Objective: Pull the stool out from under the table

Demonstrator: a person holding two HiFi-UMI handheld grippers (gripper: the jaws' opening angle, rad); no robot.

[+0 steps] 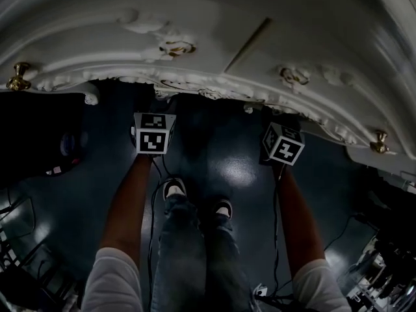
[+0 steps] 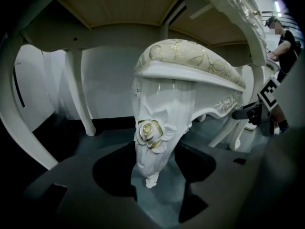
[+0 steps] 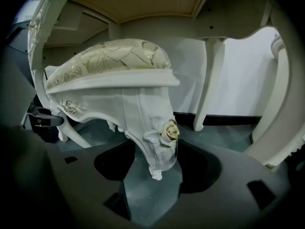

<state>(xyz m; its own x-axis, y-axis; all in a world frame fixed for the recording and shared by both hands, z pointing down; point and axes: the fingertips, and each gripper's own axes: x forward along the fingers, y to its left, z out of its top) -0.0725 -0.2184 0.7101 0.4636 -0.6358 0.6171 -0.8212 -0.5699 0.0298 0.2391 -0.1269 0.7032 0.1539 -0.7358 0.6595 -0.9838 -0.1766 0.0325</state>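
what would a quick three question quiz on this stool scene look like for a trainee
1. True or false: the white carved stool with the gold-patterned cushion stands clear of the ornate white table.
2. What stands between the left gripper's jaws? A a brass knob; B a white stool leg with a gold rose; C a black cable.
3. Are the right gripper's jaws clamped on the other stool leg?
Key: 1 false, it sits under the table; 2 B; 3 no, they stand open around it.
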